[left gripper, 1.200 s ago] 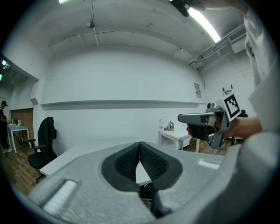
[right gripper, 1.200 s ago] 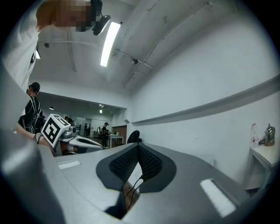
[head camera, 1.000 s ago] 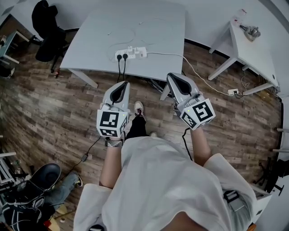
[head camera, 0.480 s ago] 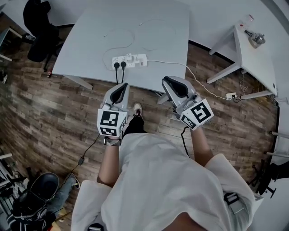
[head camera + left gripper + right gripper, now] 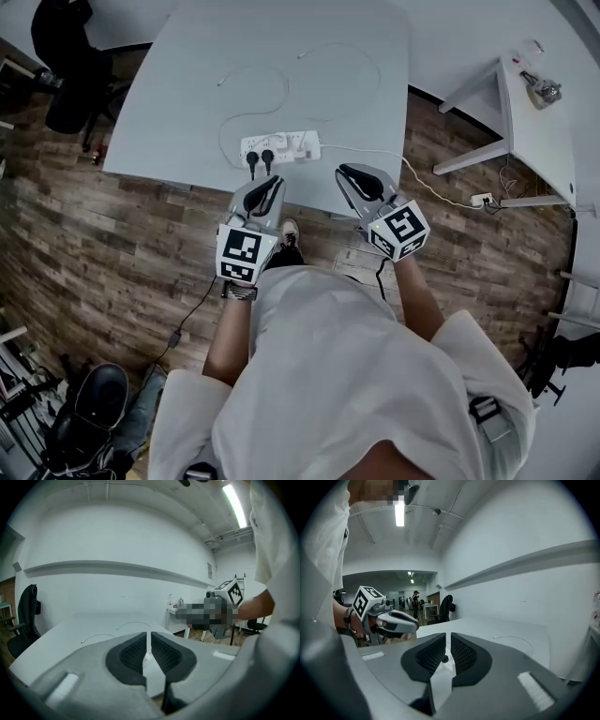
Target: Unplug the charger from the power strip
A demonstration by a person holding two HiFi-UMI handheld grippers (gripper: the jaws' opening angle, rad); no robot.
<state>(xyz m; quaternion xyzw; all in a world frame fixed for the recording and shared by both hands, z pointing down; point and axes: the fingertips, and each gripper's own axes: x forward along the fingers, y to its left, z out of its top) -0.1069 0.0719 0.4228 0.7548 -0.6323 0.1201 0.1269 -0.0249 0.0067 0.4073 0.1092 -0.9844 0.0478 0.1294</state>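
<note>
A white power strip (image 5: 279, 147) lies near the front edge of the grey table (image 5: 187, 103). Two black plugs (image 5: 259, 160) sit in its left end, and small white chargers (image 5: 300, 139) are plugged in further right, too small to tell apart. Thin white cables (image 5: 255, 101) loop behind it. My left gripper (image 5: 273, 181) (image 5: 149, 637) hovers at the table edge just before the black plugs; its jaws are opening, a thin slit apart with nothing between them. My right gripper (image 5: 349, 171) (image 5: 448, 637) is to the strip's right front, shut and empty.
The strip's white cord (image 5: 412, 173) runs right to a floor socket (image 5: 481, 199). A white side table (image 5: 525, 122) stands at the right and a black office chair (image 5: 58, 66) at the far left. Wooden floor (image 5: 103, 244) surrounds the table.
The person has stepped toward the table. Both grippers moved forward and down, from over the floor to the table's front edge close to the power strip.
</note>
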